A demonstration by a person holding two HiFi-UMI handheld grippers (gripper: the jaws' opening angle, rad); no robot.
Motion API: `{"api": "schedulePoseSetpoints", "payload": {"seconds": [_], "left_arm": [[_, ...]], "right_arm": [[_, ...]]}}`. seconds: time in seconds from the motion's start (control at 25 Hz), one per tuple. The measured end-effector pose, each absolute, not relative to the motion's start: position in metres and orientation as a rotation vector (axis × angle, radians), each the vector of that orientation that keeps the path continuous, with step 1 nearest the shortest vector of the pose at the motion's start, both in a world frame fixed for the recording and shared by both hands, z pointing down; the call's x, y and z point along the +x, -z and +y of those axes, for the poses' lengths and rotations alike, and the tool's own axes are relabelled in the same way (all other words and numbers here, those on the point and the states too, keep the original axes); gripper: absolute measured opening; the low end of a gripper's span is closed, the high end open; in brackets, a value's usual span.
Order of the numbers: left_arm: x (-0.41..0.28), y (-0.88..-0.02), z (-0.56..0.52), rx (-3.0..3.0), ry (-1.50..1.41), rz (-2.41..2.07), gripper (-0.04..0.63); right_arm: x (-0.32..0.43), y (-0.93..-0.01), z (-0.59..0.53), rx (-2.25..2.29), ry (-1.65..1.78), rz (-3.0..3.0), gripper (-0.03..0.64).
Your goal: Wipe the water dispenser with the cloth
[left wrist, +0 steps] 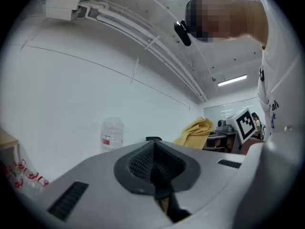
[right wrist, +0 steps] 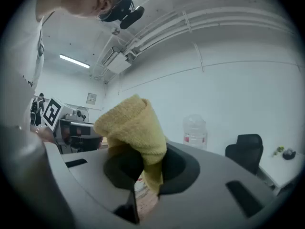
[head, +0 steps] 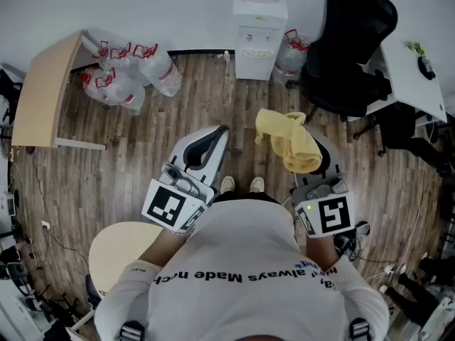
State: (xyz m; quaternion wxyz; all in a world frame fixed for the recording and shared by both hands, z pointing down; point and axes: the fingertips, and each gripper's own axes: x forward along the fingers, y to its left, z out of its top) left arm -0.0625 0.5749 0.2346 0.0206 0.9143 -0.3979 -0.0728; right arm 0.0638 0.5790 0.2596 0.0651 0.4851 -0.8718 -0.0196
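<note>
Head view: the person stands on the wooden floor (head: 163, 130) facing the water dispenser (head: 260, 38), a gripper in each hand.

The right gripper (right wrist: 145, 175) has its jaws pinched on the yellow cloth (head: 290, 141), which bunches up above them and droops over the gripper's front. In the left gripper view, the left gripper (left wrist: 155, 171) has its jaws pressed together with nothing between them. The white dispenser stands at the floor's far edge against the wall, well apart from both grippers, with a clear bottle (right wrist: 194, 131) on top. Empty water bottles (head: 124, 73) lie along the far edge to the left, and a black office chair (head: 352, 55) stands near the dispenser's right.
</note>
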Motion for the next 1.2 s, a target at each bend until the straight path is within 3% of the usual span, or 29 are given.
{"api": "schedulePoseSetpoints", "payload": {"seconds": [0.76,1.2], "left_arm": [[0.02,-0.244,0.531,2.786,0.223,-1.303,0.018],[0.014,-0.245,0.506,2.765,0.218,-1.34,0.018]], "right_arm": [[0.156,-0.265,0.533,1.462,0.063,-2.638,0.069],[0.151,-0.269,0.503,1.428,0.035,-2.659,0.069]]}}
